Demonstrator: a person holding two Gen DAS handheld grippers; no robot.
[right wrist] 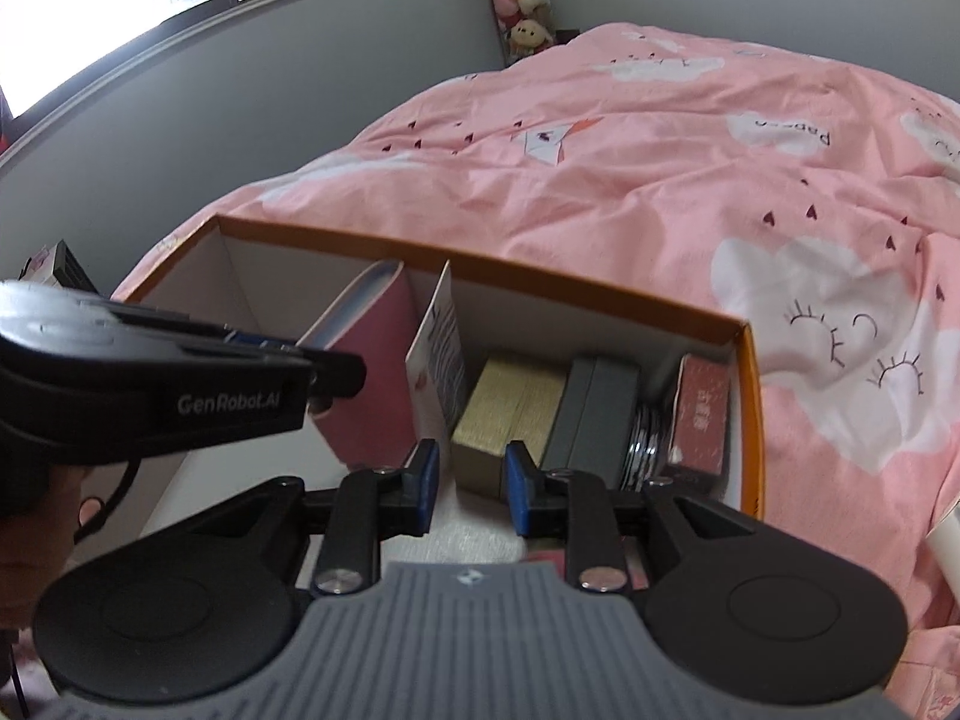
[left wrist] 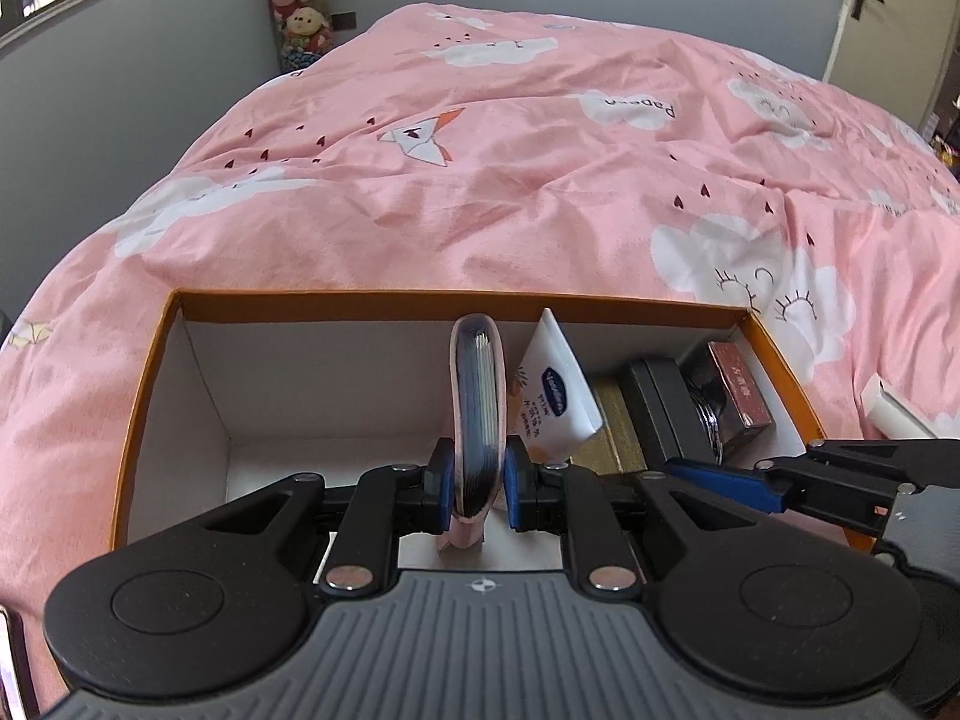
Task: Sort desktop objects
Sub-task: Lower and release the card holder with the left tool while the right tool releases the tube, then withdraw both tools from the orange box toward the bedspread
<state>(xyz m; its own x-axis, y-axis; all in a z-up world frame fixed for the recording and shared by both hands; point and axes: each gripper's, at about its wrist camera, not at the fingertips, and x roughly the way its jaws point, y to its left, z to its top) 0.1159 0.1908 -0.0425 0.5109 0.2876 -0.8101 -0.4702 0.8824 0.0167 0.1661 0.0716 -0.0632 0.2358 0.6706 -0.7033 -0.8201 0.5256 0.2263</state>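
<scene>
The left gripper [left wrist: 475, 483] clamps the pink-covered notebook [left wrist: 474, 414] upright inside the orange-rimmed cardboard box [left wrist: 456, 299]; released carelessly, it probably topples onto the leaning white tube [left wrist: 555, 387]. The right gripper [right wrist: 470, 489] stands open, empty.

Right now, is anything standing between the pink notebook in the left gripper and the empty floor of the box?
Nothing visible does. The left gripper grips the pink notebook upright inside the orange-rimmed box, with bare white floor to its left. The white tube leans at its right, clear of that space.
</scene>
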